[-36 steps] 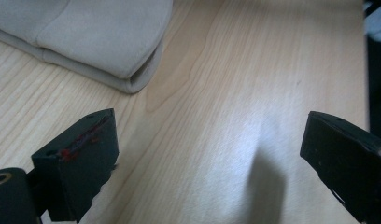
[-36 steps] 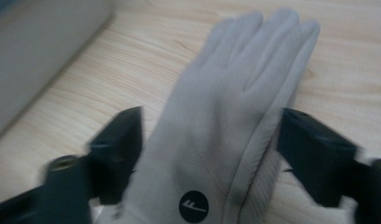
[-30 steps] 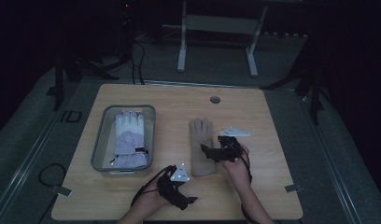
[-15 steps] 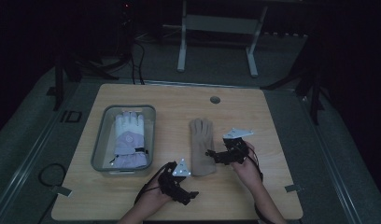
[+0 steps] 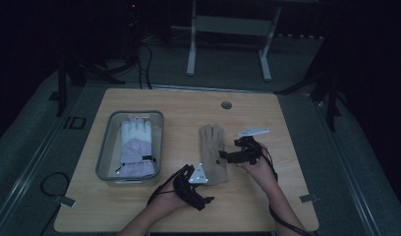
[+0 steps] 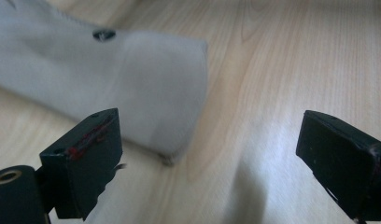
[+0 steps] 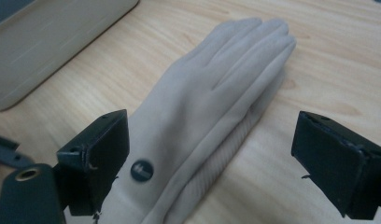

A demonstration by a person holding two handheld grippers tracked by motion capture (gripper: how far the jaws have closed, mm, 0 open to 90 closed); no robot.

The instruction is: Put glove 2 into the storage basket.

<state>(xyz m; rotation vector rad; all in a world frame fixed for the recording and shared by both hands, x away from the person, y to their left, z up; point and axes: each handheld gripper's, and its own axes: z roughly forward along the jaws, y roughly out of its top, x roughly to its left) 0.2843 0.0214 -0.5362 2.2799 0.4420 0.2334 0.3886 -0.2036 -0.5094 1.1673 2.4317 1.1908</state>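
Observation:
A beige glove point(image 5: 213, 152) lies flat on the wooden table point(image 5: 188, 105), fingers pointing away from me. It has a dark round button point(image 7: 142, 170) near the wrist. My left gripper point(image 5: 202, 180) is open at the glove's cuff point(image 6: 165, 98), low over the table, with nothing between its jaws. My right gripper point(image 5: 223, 156) is open beside the glove's right edge, jaws spread over the palm point(image 7: 212, 93). A white and lilac glove point(image 5: 134, 145) lies in a grey tray point(image 5: 106, 147) at the left.
A round hole point(image 5: 226, 104) sits in the table near its far edge. A grey three-cornered plate point(image 5: 253, 132) tops the right gripper. The tray's wall point(image 7: 44, 42) stands left of the beige glove. Metal frame legs point(image 5: 191, 46) stand on the floor behind the table.
My right gripper has shifted slightly right and then back toward the glove's wrist. My left gripper has edged forward to the cuff. The glove has not moved.

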